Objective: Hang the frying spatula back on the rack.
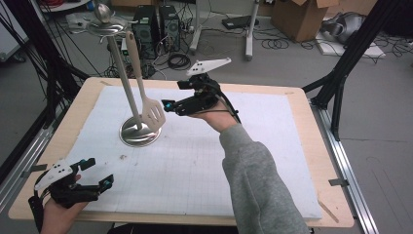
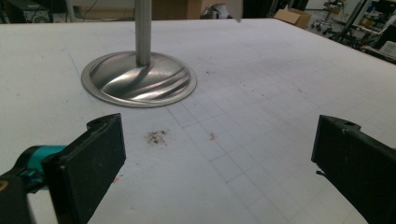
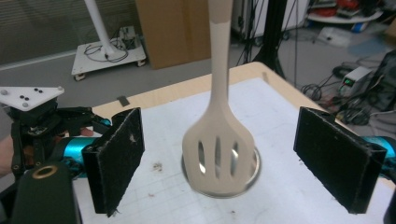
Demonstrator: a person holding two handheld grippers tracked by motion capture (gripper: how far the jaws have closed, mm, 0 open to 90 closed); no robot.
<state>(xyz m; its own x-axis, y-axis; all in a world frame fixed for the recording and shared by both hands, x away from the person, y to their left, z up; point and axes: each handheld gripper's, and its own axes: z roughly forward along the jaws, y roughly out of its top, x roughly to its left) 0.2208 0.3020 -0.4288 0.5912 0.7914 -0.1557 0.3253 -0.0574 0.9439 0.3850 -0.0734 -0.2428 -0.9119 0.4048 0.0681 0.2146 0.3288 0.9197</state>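
Utensil stand with one spatula hanging from it, and both tongs empty. A beige slotted spatula point(image 1: 146, 92) with a long plastic handle hangs from the upper dish of a polished steel utensil stand point(image 1: 119, 63), its slotted blade down at the stand's round base point(image 1: 140, 132), which sits on the white gridded mat point(image 1: 195, 161) covering the wooden table point(image 1: 73, 122). Whether the blade touches the base cannot be told. The right tongs point(image 1: 168, 105) sit just beside the blade with the jaws spread wide; in the right gripper view the blade lies ahead of and between the two black pads, neither pressing on it. The left tongs point(image 1: 100, 173) rest near the front left corner of the table, jaws likewise spread and holding nothing, well apart from the stand.

Likely hazards, judged from this arrangement:
- The spatula appears to hang freely from the top, so a brush from the nearby right tongs could set it swinging or unhook it.
- The stand is tall and narrow on a modest base; a sideways knock high on its pole could tip it.
- The trailing cable of the right tongs passes near the stand and might snag it.
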